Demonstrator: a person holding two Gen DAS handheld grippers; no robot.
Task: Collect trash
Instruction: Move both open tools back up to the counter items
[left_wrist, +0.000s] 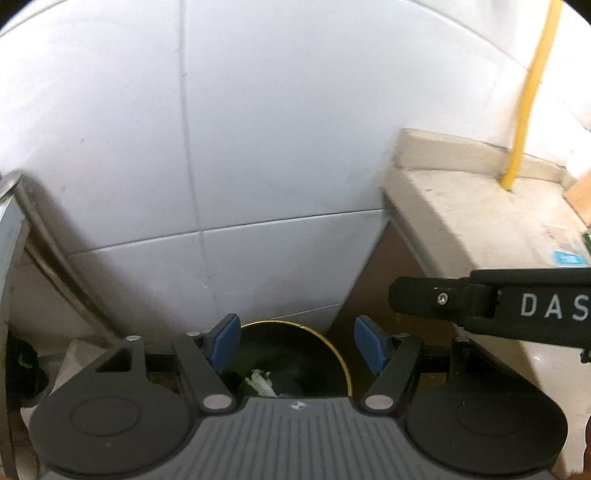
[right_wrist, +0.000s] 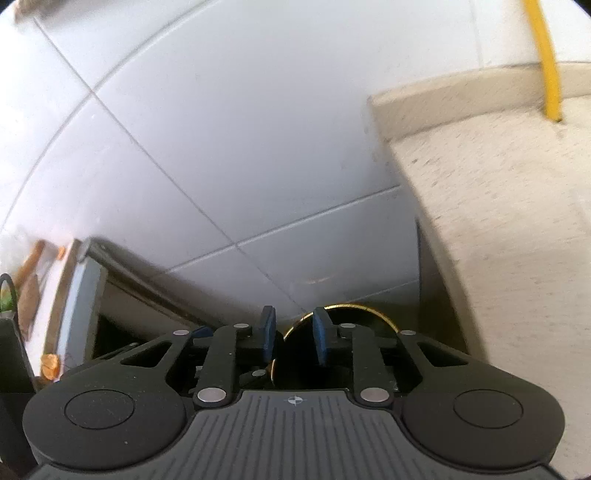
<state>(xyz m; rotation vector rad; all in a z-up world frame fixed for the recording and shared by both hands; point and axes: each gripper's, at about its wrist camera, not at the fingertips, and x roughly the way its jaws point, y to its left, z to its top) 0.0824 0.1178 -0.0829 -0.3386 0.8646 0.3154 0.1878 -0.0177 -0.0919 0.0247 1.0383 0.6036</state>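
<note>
A black trash bin with a gold rim (left_wrist: 341, 356) stands on the floor against the white tiled wall, straight below both grippers. A crumpled white scrap (left_wrist: 263, 382) lies inside it. My left gripper (left_wrist: 297, 345) hangs above the bin, jaws wide open and nothing between the blue pads (left_wrist: 224, 343). My right gripper (right_wrist: 294, 338) is also over the bin's rim (right_wrist: 382, 316), its pads a narrow gap apart with nothing in it. The black side of the right gripper's body (left_wrist: 480, 301) reaches in from the right in the left wrist view.
A beige stone counter (left_wrist: 472, 218) juts out on the right of the bin, with a yellow pipe (left_wrist: 524, 110) rising from it and a piece of cardboard (left_wrist: 580, 195) at its far edge. A metal-edged unit (right_wrist: 79, 295) stands to the left. White tiled wall (left_wrist: 277, 147) fills the background.
</note>
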